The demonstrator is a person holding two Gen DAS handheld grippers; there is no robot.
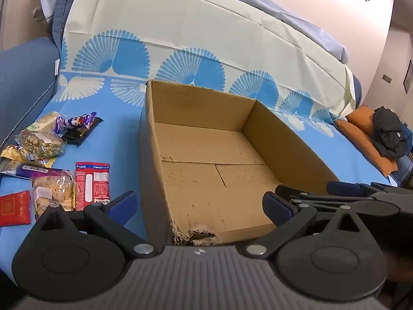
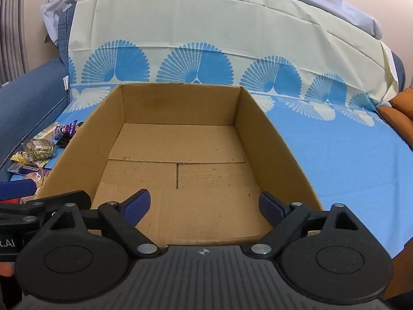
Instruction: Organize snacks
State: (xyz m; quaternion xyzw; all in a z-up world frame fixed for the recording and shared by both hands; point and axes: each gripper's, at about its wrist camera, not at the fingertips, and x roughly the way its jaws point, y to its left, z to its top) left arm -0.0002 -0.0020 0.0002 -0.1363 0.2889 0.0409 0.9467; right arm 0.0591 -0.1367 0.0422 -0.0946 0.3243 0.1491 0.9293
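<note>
- The cardboard box (image 2: 180, 170) stood on the blue patterned sheet (image 2: 348, 155) with nothing inside, so I judged the sorting had not begun.
- All the snacks (image 1: 51, 160) lay in a loose heap on the sheet, just left of the box, among them a red packet (image 1: 93, 183) and a purple wrapper (image 1: 74, 122).
- The left gripper (image 1: 200, 204) hovered over the box's near left corner, jaws wide apart, holding nothing.
- The right gripper (image 2: 204, 202) hung over the box's near edge, also wide apart and empty.
</note>
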